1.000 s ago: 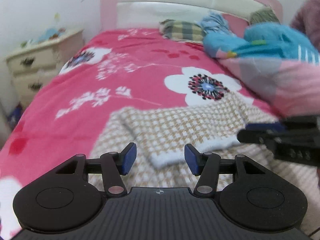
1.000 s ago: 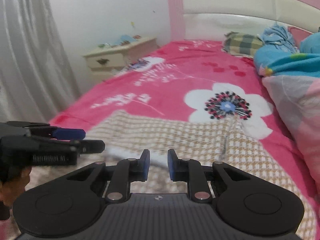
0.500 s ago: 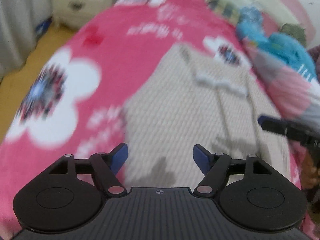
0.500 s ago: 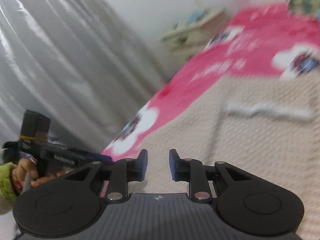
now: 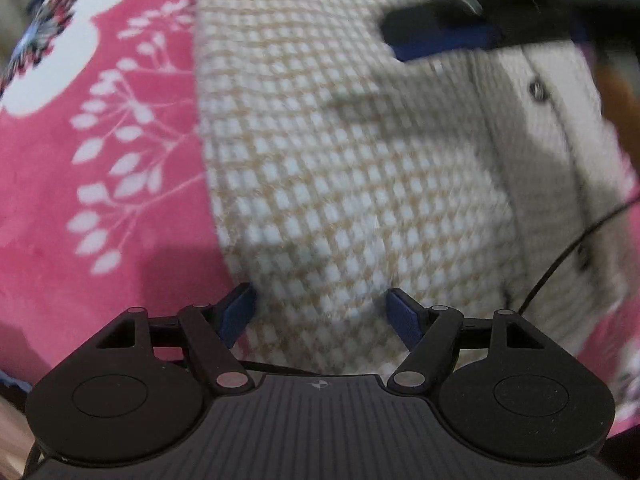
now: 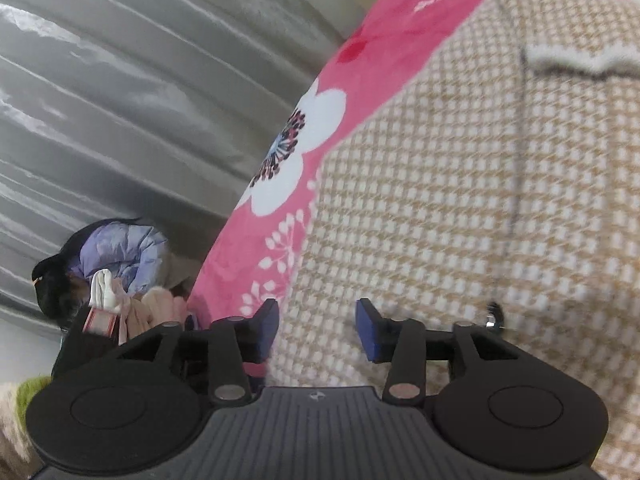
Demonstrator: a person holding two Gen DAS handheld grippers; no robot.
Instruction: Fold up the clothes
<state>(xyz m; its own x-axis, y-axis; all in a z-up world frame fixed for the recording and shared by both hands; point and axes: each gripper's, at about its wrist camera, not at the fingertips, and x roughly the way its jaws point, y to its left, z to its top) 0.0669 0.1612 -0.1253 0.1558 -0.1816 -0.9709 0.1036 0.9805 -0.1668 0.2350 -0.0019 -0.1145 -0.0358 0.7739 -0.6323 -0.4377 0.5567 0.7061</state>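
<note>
The bed's pink flowered blanket (image 5: 100, 200) carried the garment, a beige-and-white checked knit cardigan (image 5: 340, 160), which lay spread nearly flat with its near hem toward both cameras. It looked thick, soft and limp: likely light enough to lift by an edge, but it would sag and drag on the fleecy blanket rather than hold any shape, so it would want a pinch at two points along the same edge. The cream ribbed placket (image 5: 532, 152) with its small dark button (image 5: 538, 89) ran up the right side in the left view; that doubled band, or the hem corners, seemed the firmest places to take hold.

The left tool (image 5: 320, 312) pointed steeply down at the near left hem corner, its jaws having just been opening, spread with knit between them but not pressed. The right tool (image 6: 318, 328) hovered over the same hem edge, jaws likewise just opened, gripping nothing.
</note>
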